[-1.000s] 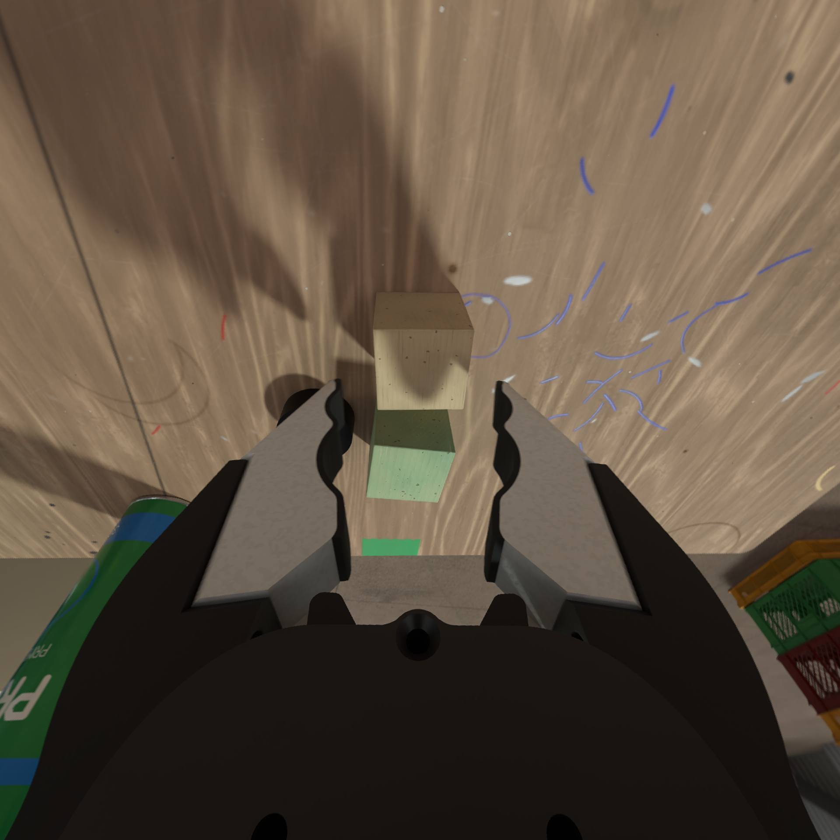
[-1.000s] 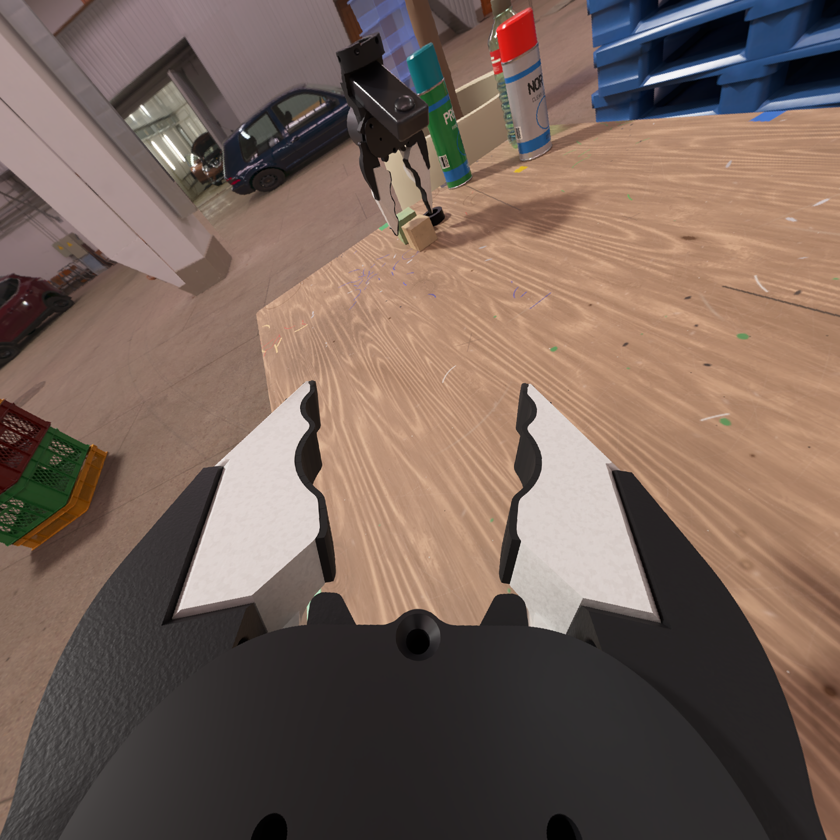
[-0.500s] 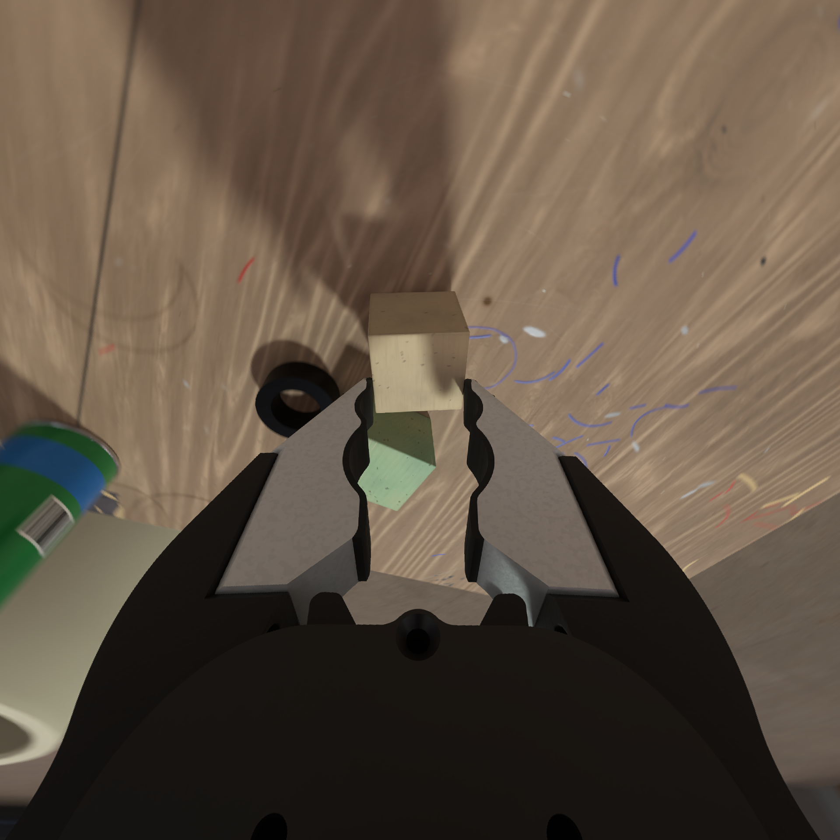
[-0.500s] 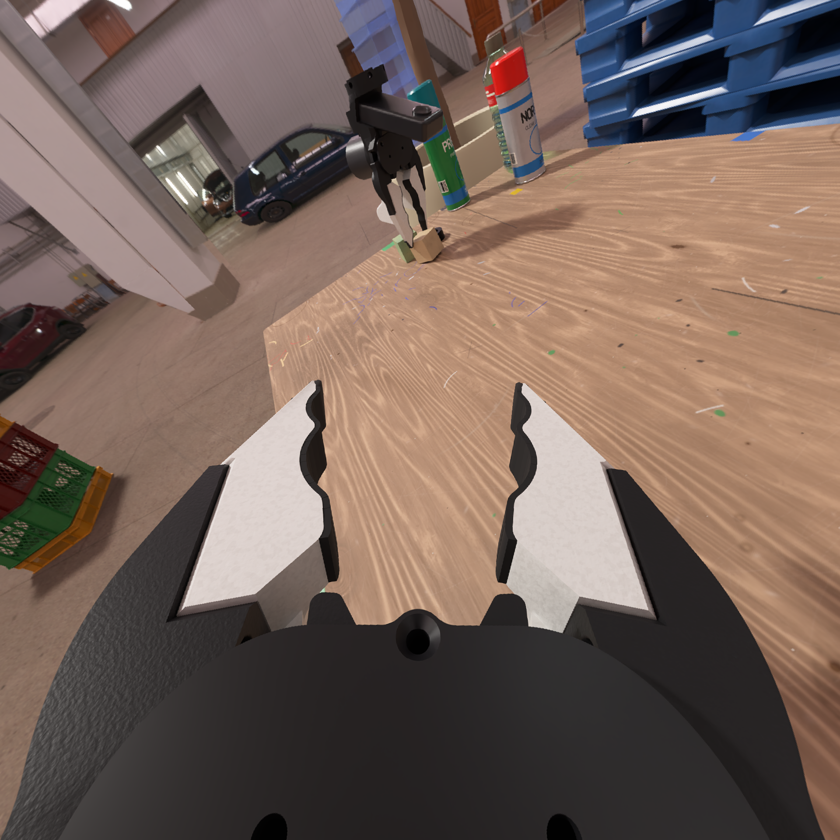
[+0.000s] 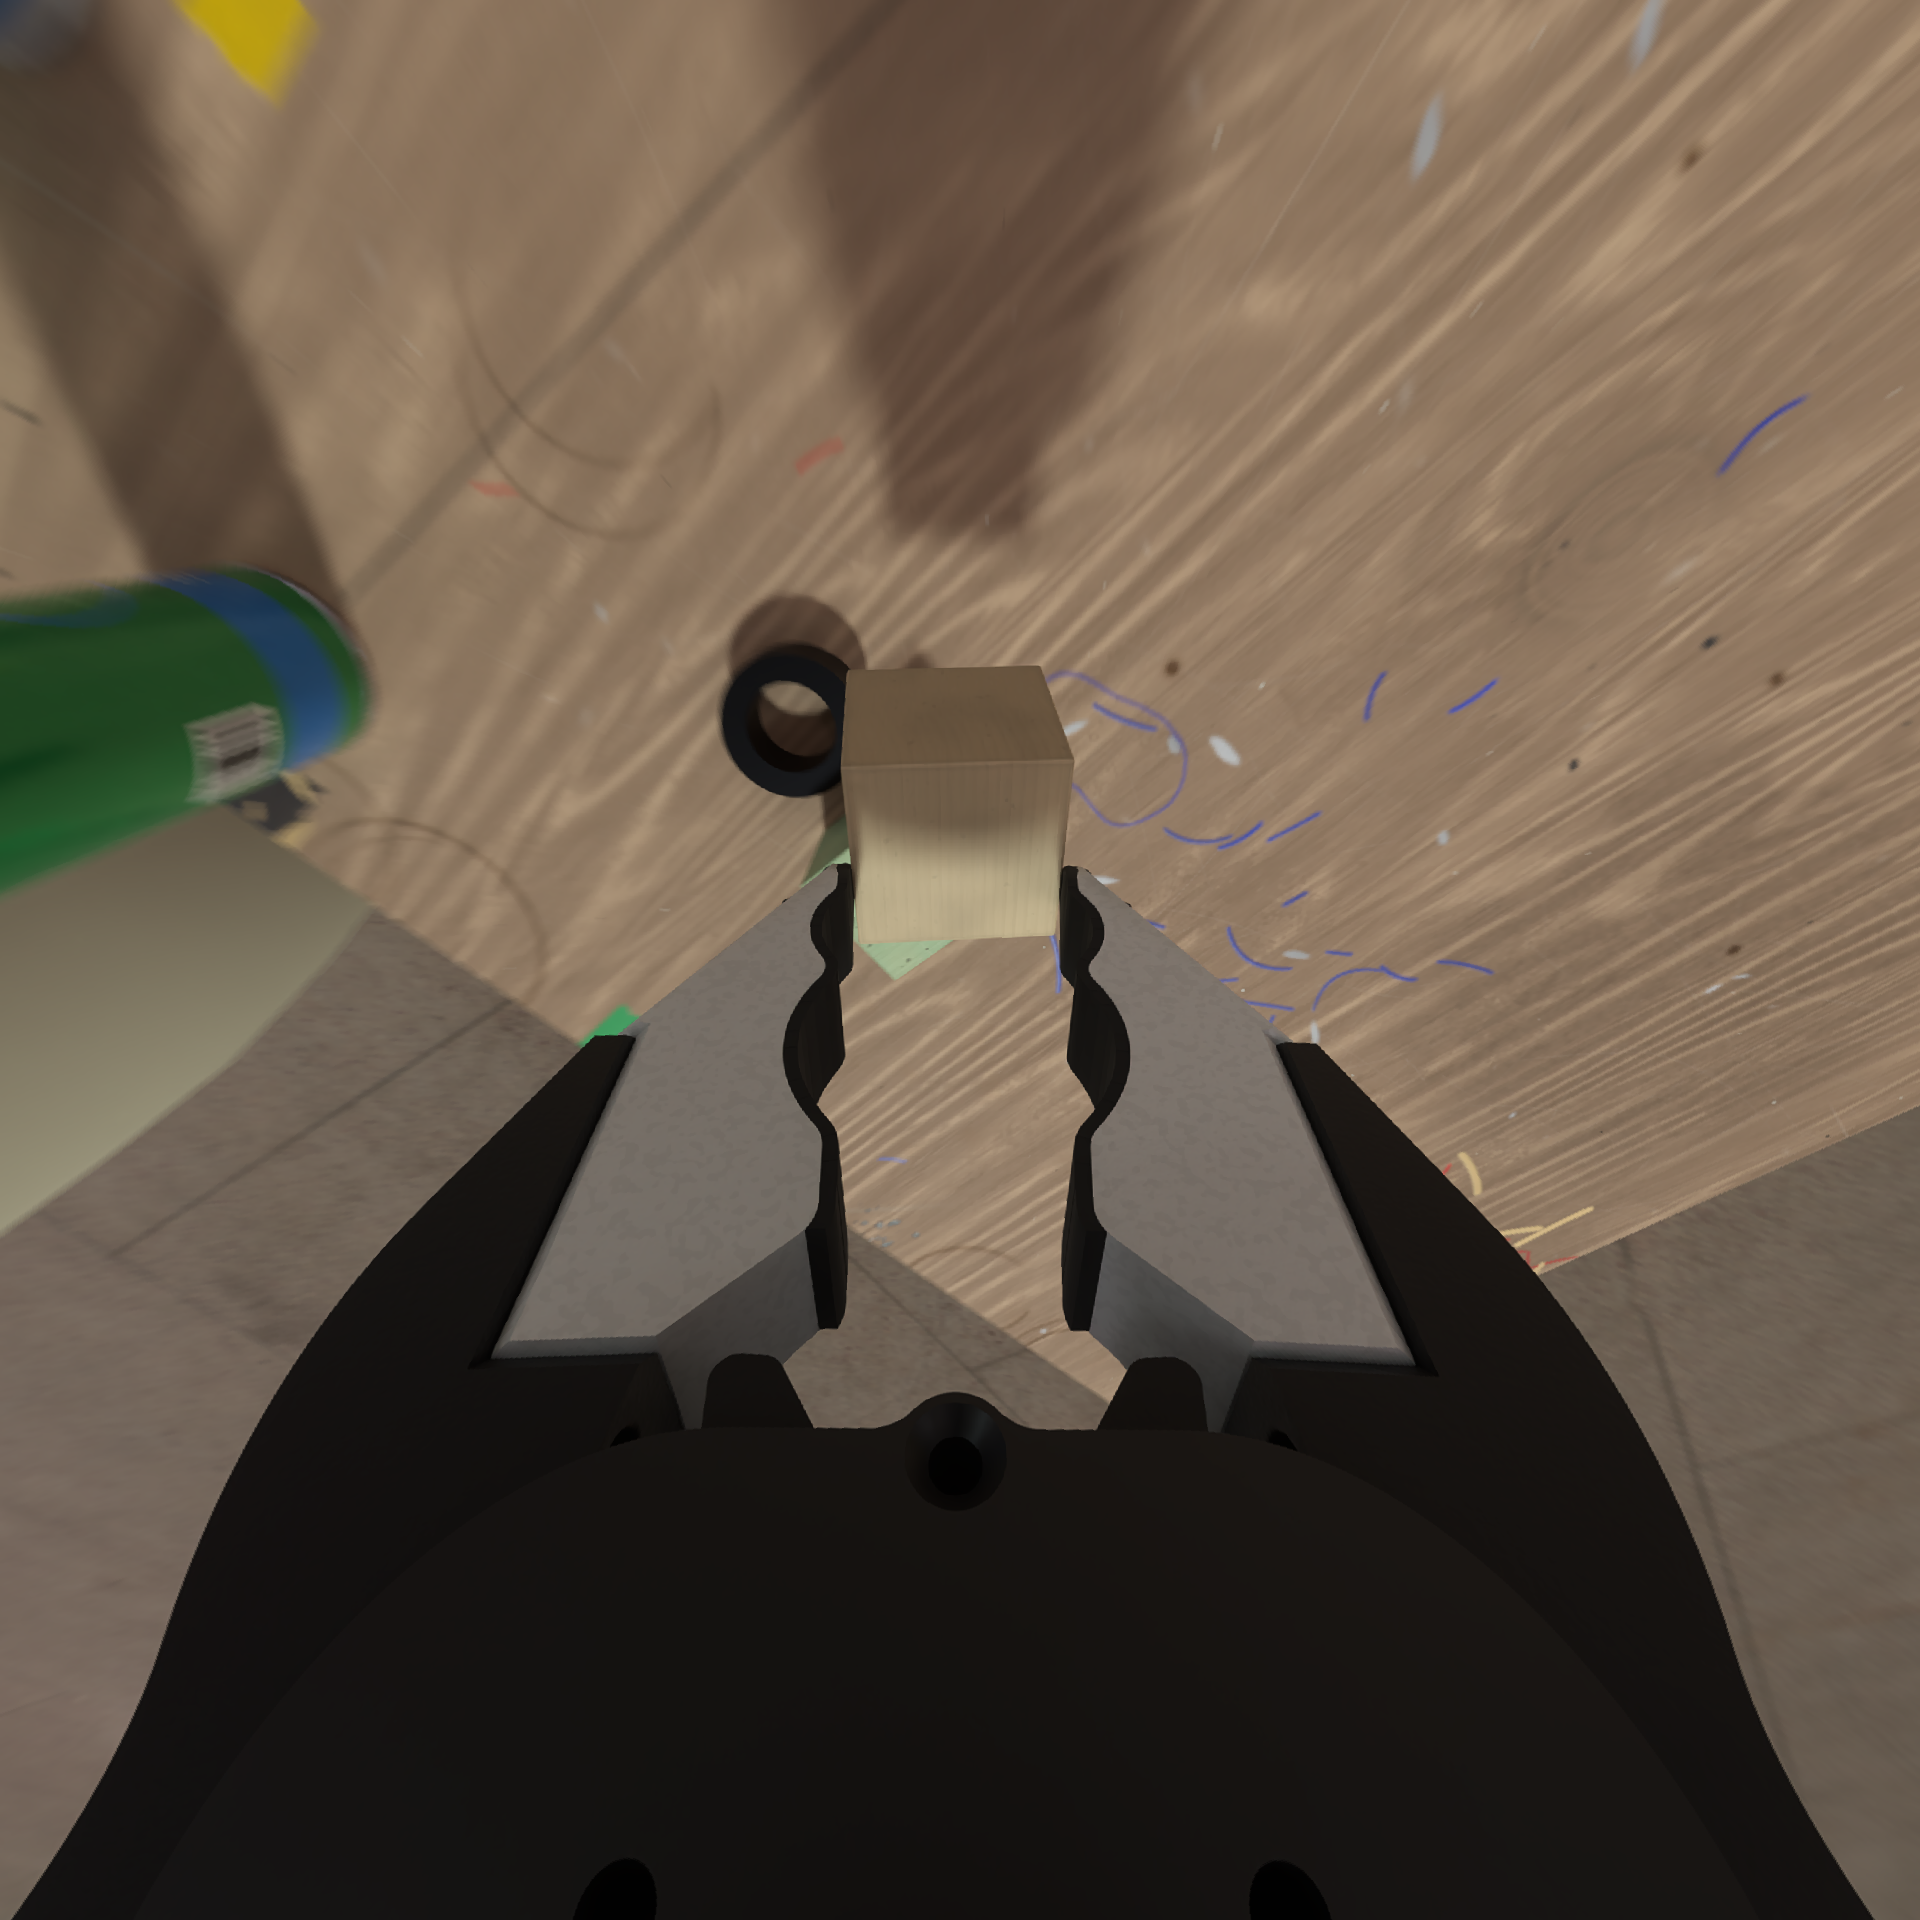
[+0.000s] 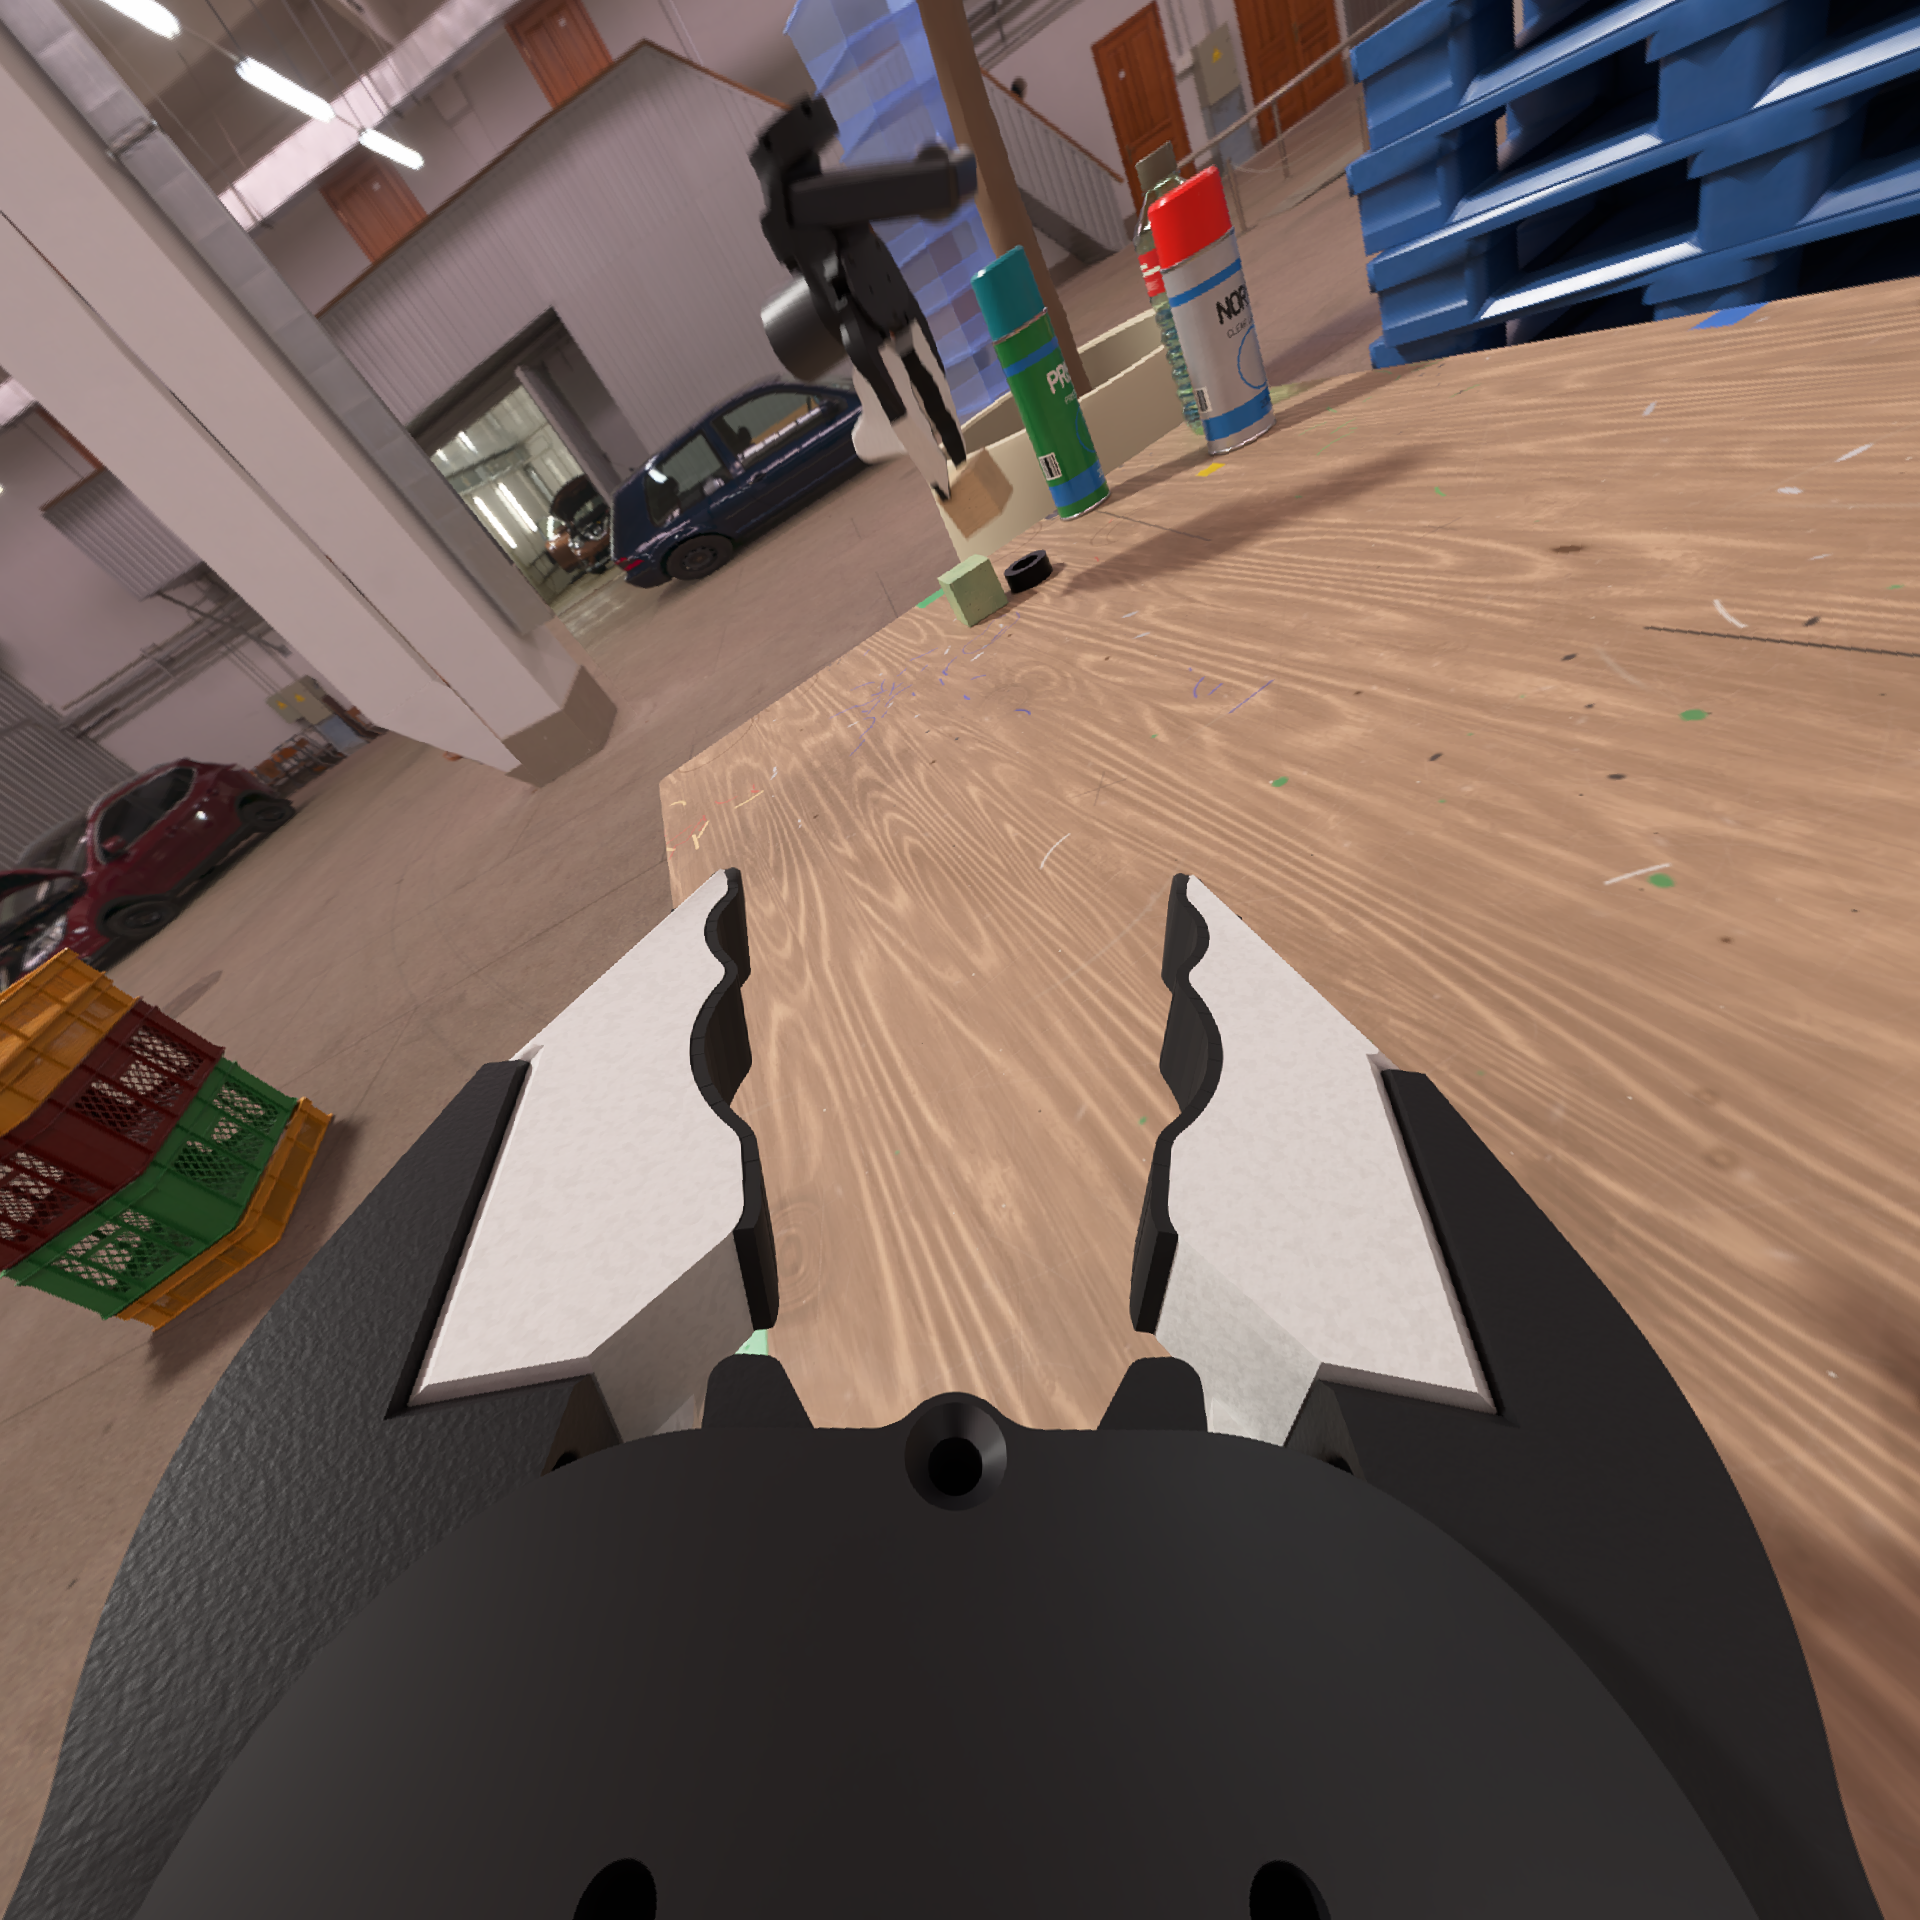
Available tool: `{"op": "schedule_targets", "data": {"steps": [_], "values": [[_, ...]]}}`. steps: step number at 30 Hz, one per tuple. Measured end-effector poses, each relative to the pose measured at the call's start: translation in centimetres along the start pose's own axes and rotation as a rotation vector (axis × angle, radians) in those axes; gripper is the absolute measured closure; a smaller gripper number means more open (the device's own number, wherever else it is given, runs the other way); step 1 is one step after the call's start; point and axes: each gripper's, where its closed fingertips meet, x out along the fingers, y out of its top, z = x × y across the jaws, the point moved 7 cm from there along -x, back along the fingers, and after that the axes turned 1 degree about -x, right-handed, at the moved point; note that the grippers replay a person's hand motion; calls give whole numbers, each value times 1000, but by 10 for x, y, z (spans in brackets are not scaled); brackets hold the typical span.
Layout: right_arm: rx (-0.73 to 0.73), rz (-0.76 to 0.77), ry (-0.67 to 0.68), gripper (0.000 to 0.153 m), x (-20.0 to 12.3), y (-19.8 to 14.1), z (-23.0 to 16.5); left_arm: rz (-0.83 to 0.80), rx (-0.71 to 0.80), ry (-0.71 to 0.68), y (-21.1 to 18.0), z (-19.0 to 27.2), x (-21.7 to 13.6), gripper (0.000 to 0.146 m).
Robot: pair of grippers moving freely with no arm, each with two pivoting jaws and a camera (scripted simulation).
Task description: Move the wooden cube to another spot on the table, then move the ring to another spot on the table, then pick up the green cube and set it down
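Left wrist view shows the left gripper clamped on the wooden cube, lifted above the table near its far left corner. Step one is under way; next it needs a bare spot to lower onto. Green cube and ring rest below. The right gripper hangs apart, empty, over scuffed plywood in a warehouse.

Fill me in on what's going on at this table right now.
The left gripper is shut on the wooden cube and holds it in the air above the table, near its far corner. The green cube and the black ring sit on the wood below it, close together, beside a green spray can. The right gripper is open and empty, hovering over the near part of the table.
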Motion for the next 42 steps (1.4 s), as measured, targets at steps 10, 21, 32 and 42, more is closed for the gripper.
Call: {"op": "schedule_targets", "data": {"steps": [10,21,32,42], "values": [[-12,9,-41,72,-22,-3,-6,13,560,137,199,134,-58,106],[24,31,-140,73,-59,-9,-6,-79,786,2,284,198,49,106],[51,3,-113,73,-49,-11,7,-121,727,-62,288,203,73,106],[55,-5,-118,73,-48,-11,7,-124,723,-70,291,206,77,106]]}}
